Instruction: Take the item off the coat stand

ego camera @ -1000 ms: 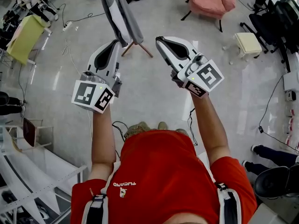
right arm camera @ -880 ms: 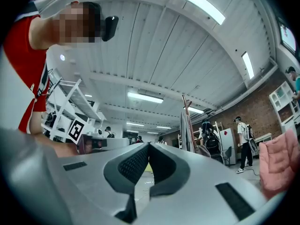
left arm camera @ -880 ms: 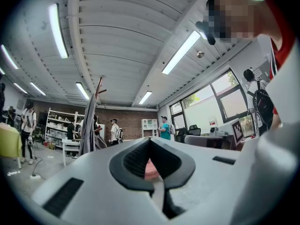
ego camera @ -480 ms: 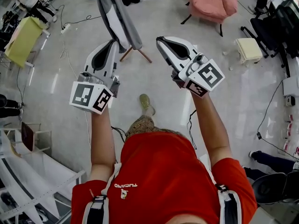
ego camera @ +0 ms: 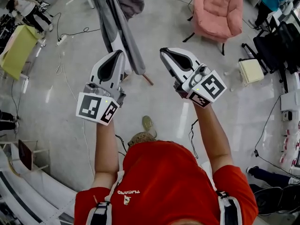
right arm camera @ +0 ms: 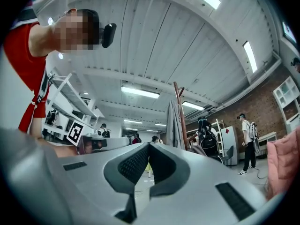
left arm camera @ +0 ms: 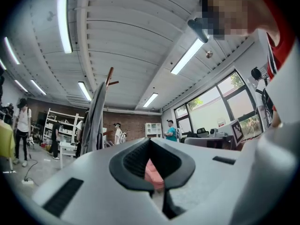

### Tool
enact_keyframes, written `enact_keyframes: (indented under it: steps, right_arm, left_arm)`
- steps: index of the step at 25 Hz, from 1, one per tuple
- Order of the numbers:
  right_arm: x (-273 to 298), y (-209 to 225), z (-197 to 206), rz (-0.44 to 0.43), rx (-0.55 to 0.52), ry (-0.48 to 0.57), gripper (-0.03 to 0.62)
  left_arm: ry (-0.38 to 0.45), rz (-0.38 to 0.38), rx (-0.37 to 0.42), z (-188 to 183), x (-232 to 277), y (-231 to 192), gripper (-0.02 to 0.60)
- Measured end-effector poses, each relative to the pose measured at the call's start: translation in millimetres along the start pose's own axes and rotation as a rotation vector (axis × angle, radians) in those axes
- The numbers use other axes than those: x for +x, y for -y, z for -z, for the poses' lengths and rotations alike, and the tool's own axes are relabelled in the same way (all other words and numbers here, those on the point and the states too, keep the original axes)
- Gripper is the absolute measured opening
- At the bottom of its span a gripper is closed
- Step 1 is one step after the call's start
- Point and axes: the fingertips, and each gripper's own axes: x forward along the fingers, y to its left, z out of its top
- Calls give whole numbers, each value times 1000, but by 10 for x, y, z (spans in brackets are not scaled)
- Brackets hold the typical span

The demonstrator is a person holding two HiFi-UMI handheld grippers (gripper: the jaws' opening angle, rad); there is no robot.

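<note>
Fingers closed and empty on my left gripper and right gripper; grey garment hung vertical just ahead of the left.

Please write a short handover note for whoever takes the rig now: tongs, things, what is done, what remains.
Left tongs: shut, empty, held up.
Right tongs: shut, empty, held up beside them.
Grey garment hangs on the coat stand ahead; neither tongs touch it.
Done: nothing yet.
Left to do: go closer, open a pair, grip the garment, lift it off.
</note>
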Motion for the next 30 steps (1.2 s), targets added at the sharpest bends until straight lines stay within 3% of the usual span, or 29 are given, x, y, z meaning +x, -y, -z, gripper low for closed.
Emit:
enact_keyframes:
  steps: [5, 15, 16, 18, 20, 30]
  right_arm:
    - [744, 543, 96, 14, 7, -2, 25]
    - [1212, 1076, 401, 37, 13, -56, 29]
    - [1240, 1153, 420, 40, 17, -62, 54]
    - [1300, 1323, 474, 40, 27, -82, 183]
    - [1377, 1489, 536, 35, 26, -103, 236]
    - [1763, 2343, 798, -93, 22, -160, 300]
  left_arm:
    - [-11, 34, -11, 31, 512, -684, 9]
    - [-2, 58, -48, 279, 946, -1105, 9]
    - [-3, 58, -51, 291, 989, -1120, 9]
    - [-6, 58, -55, 318, 1078, -1135, 9]
    - [-11, 55, -55, 344, 1153, -1153, 9]
    - [-41, -52, -16, 474, 1560, -1212, 9]
